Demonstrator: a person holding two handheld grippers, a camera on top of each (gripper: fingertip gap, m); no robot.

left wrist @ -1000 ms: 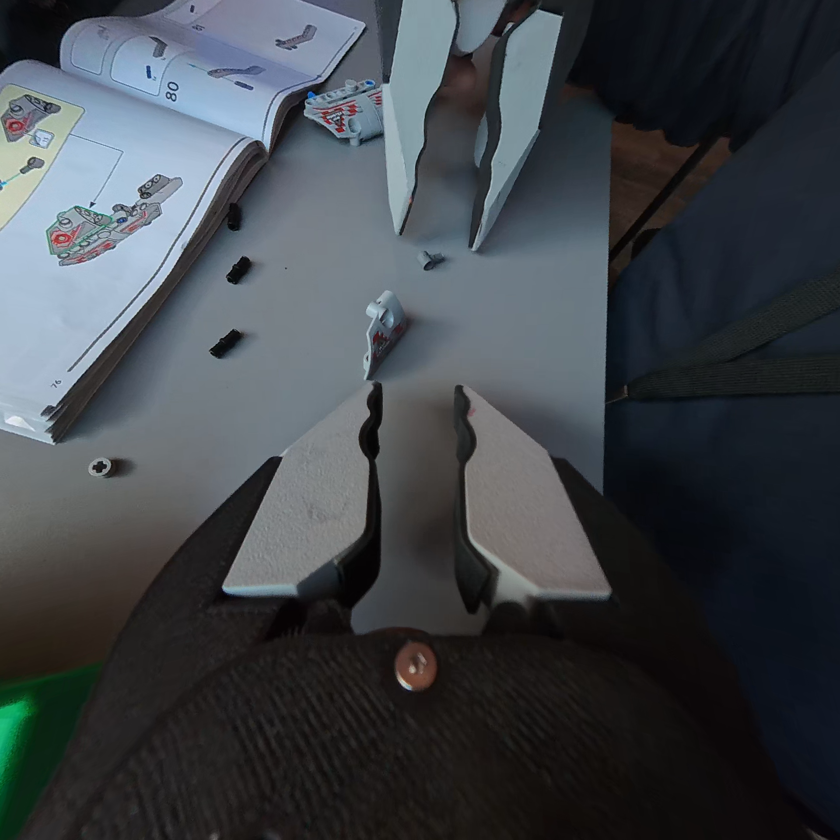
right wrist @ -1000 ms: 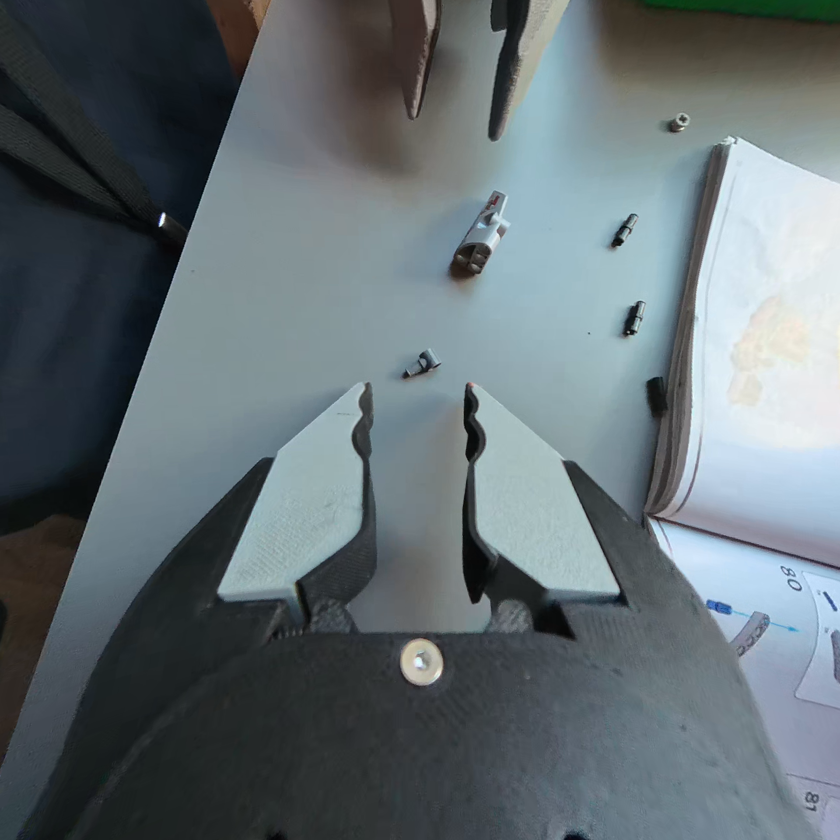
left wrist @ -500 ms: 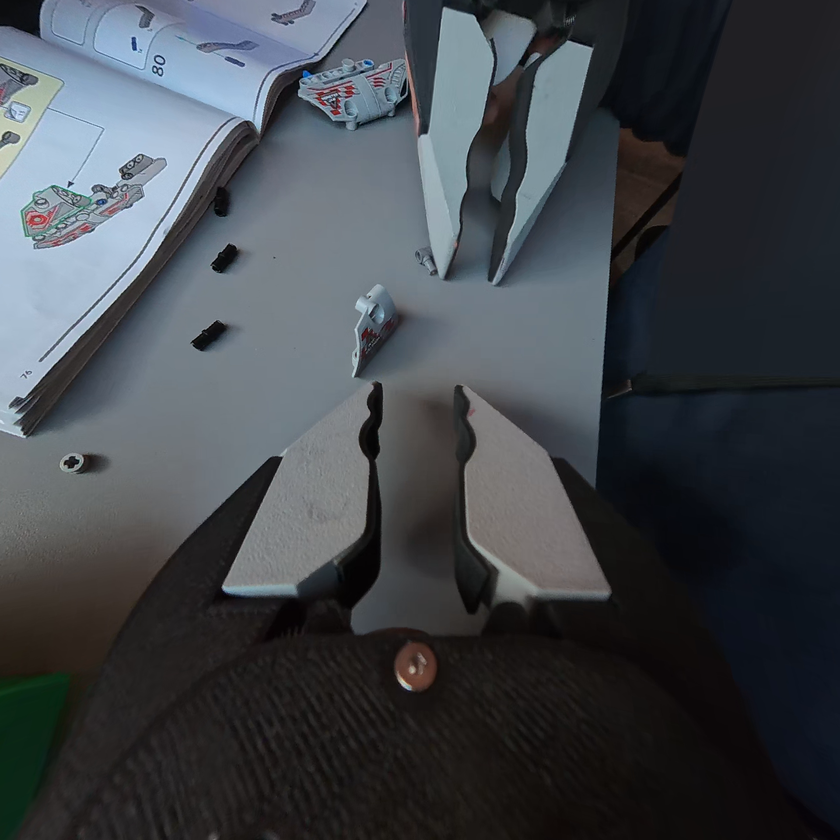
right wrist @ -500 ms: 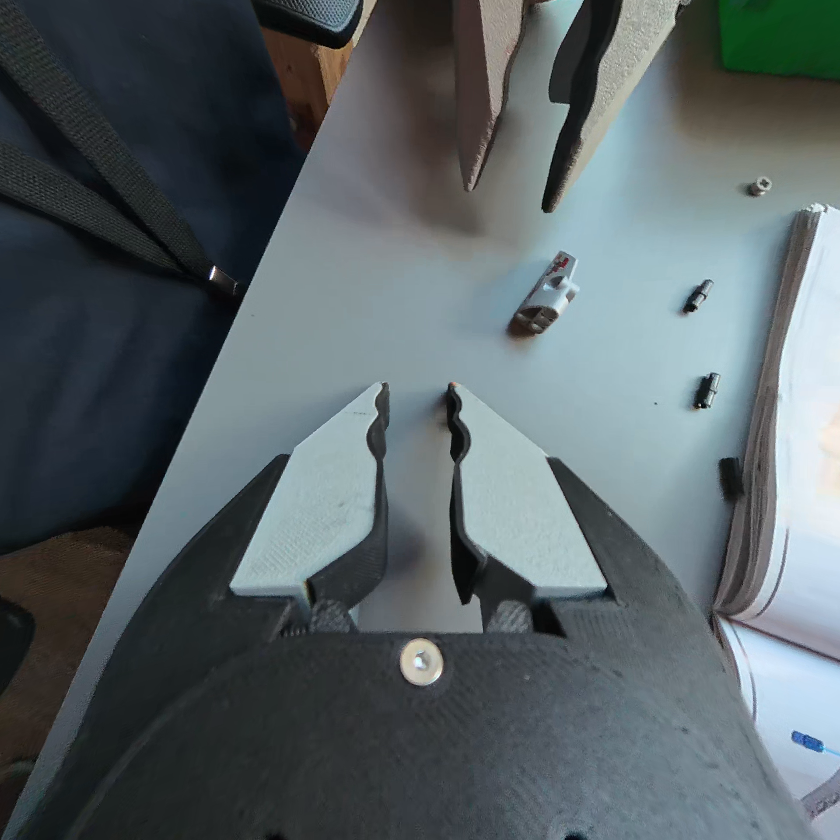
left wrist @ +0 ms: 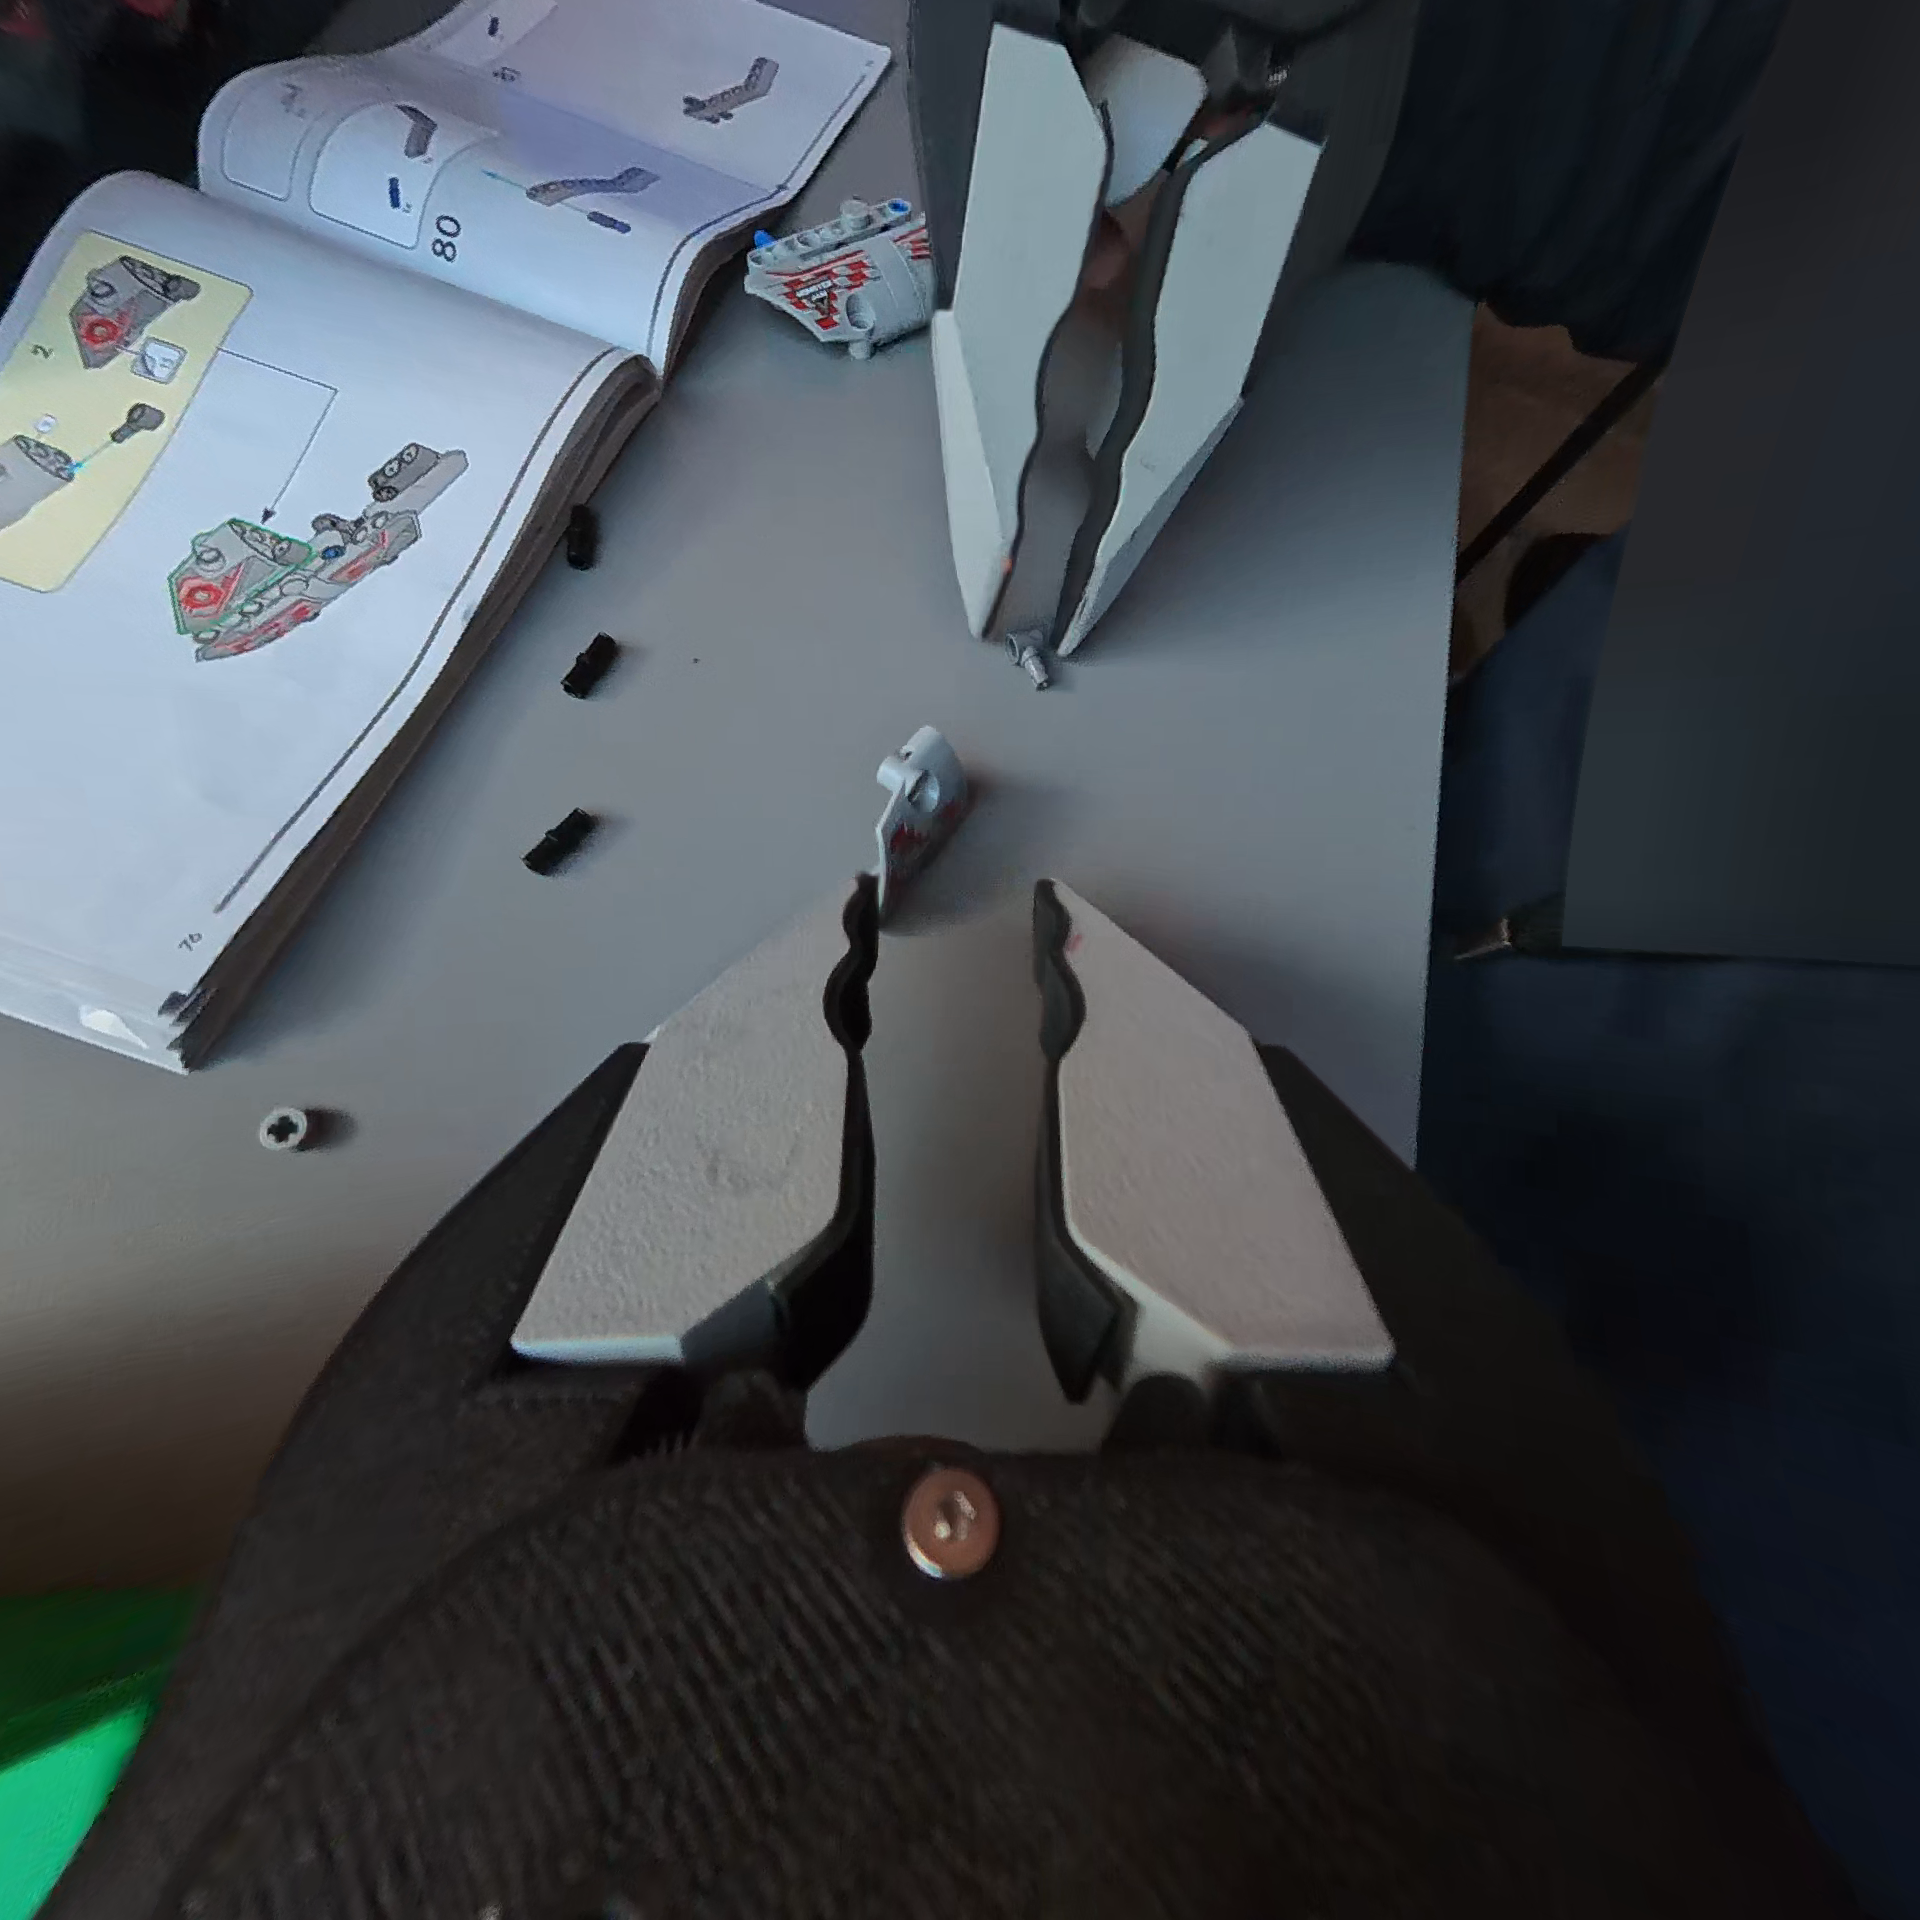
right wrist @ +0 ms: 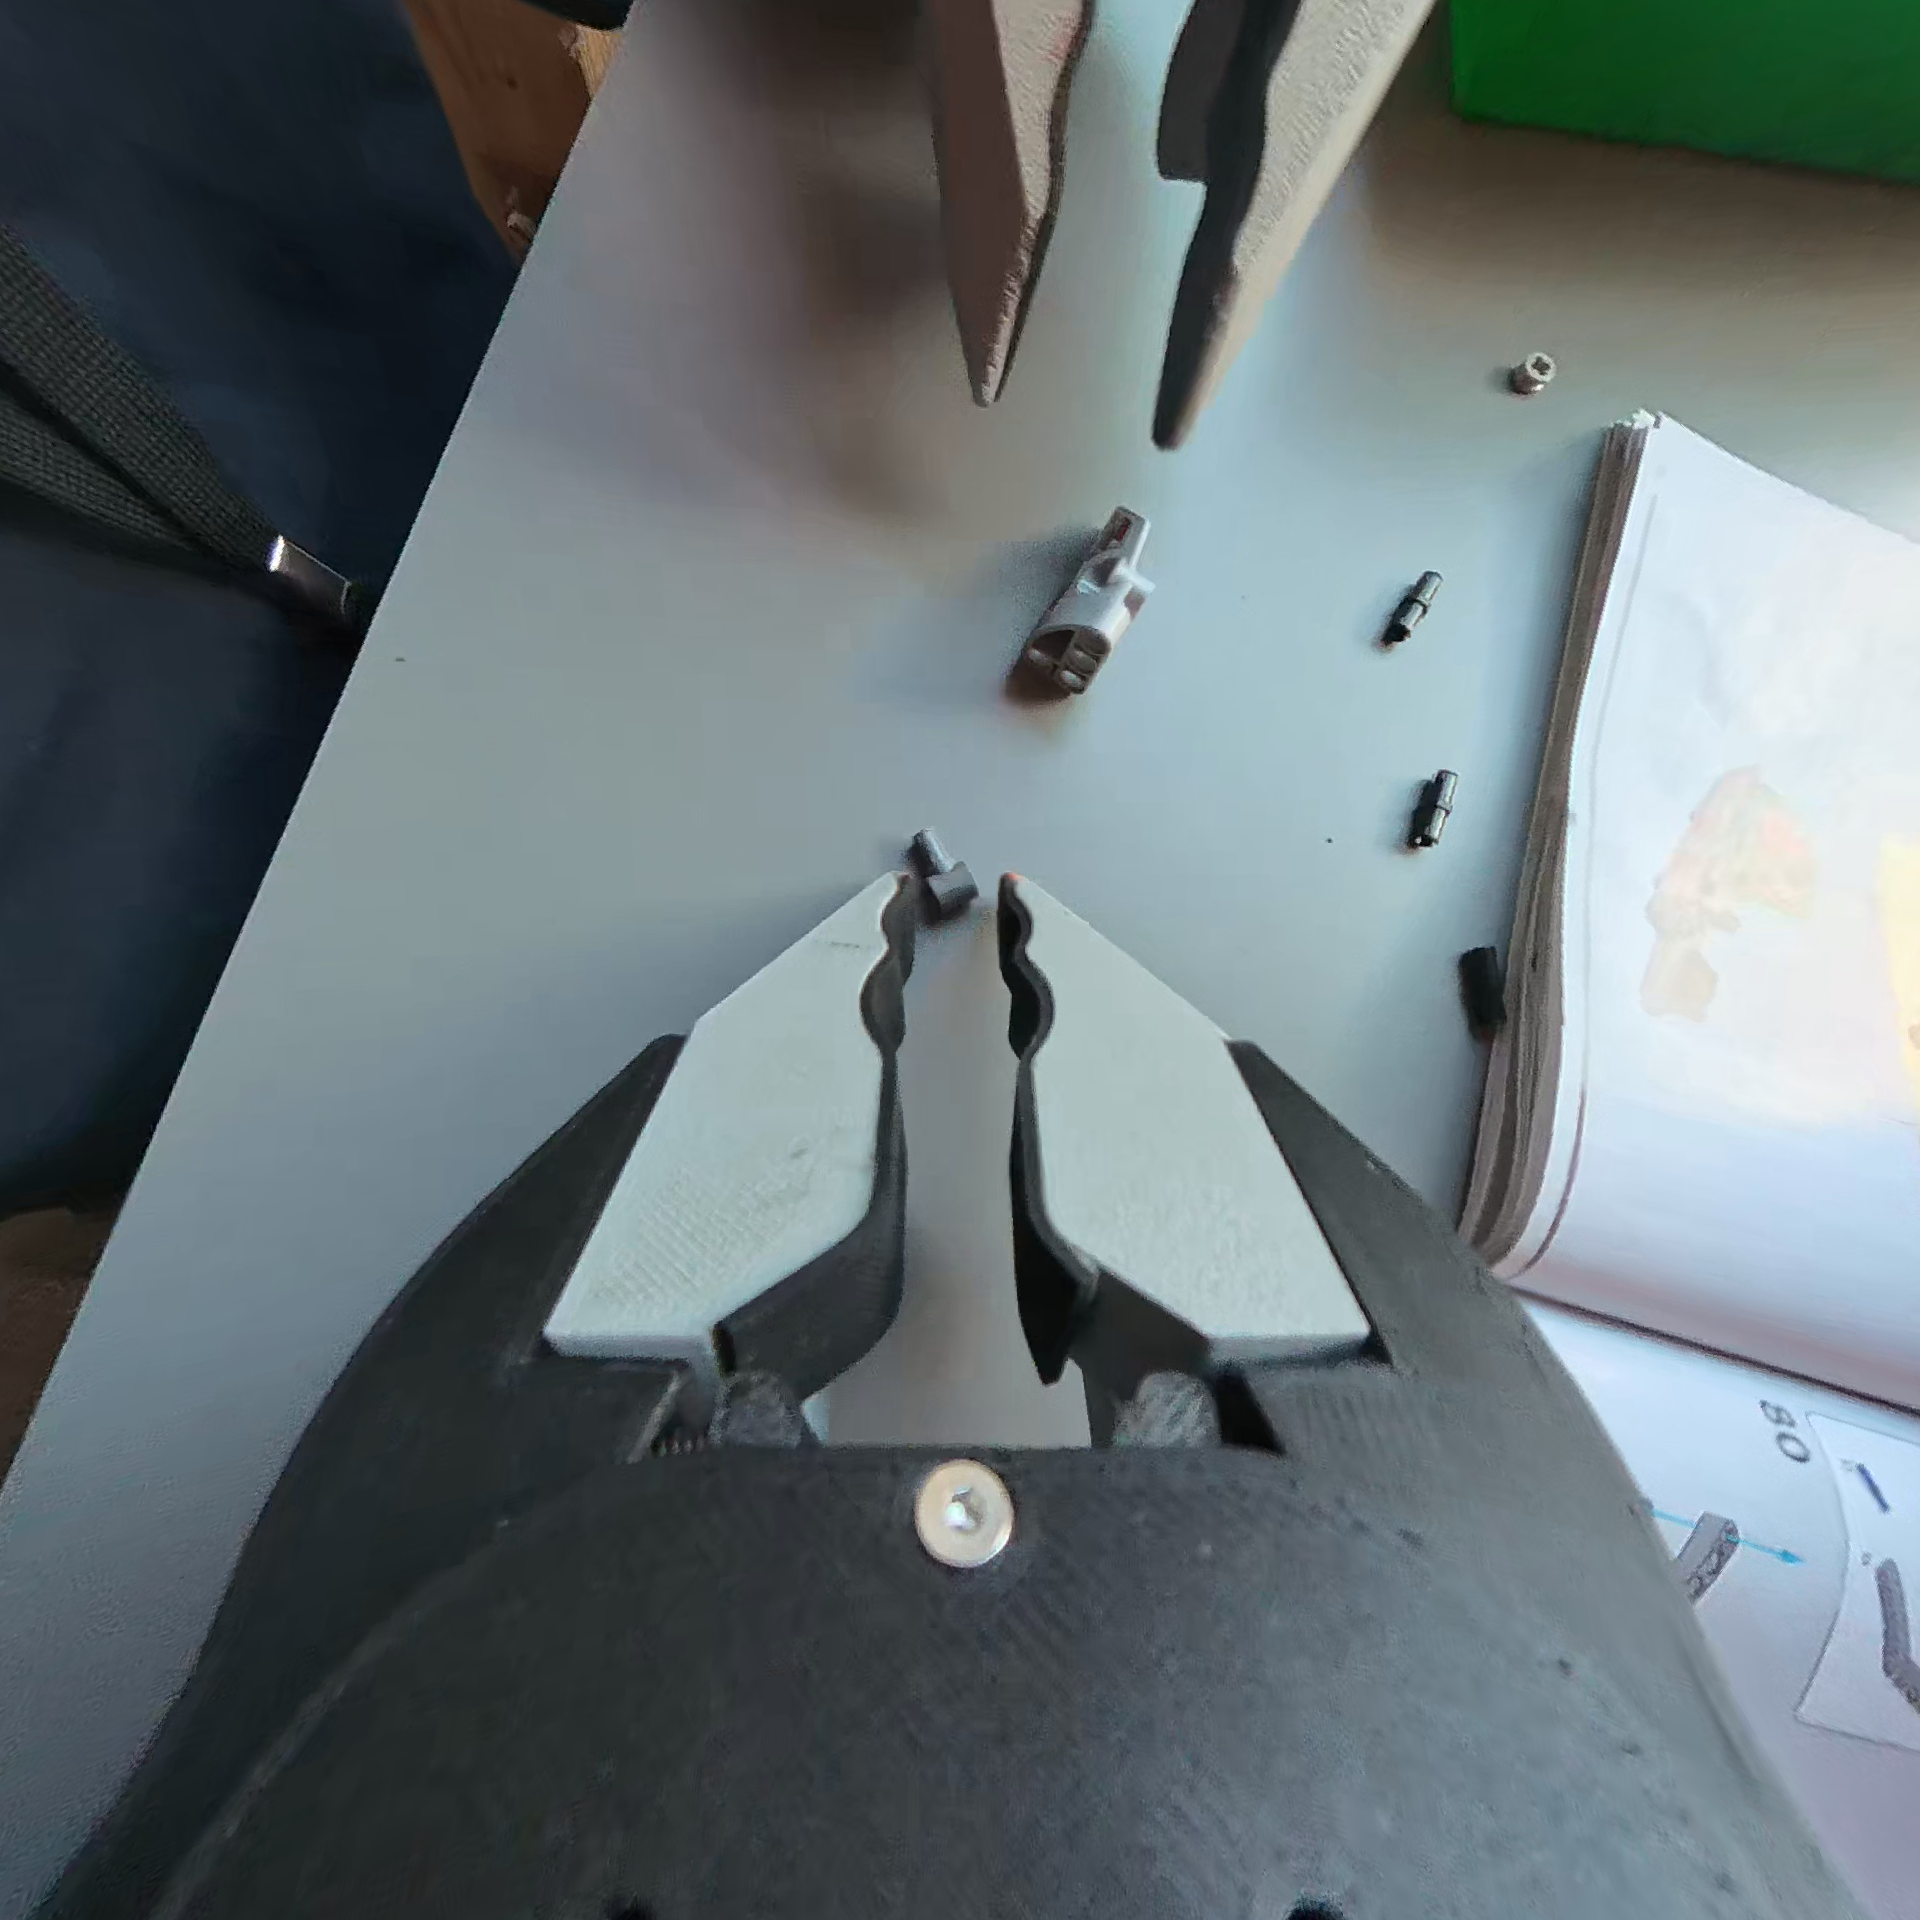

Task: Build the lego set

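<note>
My right tongs (right wrist: 951, 894), narrowly spread, straddle the small dark-grey plastic axle pin (right wrist: 940, 873) to pinch it. My left tongs (left wrist: 951, 899) hang spread and empty beside the light-grey curved red-stickered panel (left wrist: 916, 821).

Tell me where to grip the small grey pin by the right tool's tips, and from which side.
Grip the small grey pin across its thicker barrel end, coming down from above with the right tool. It lies flat on the grey table, apart from other parts, its thin stub pointing away, so the barrel gives the pads more to bite on. The jaws stand narrowly open, tips just short of it; probably ease forward slightly first.
</note>
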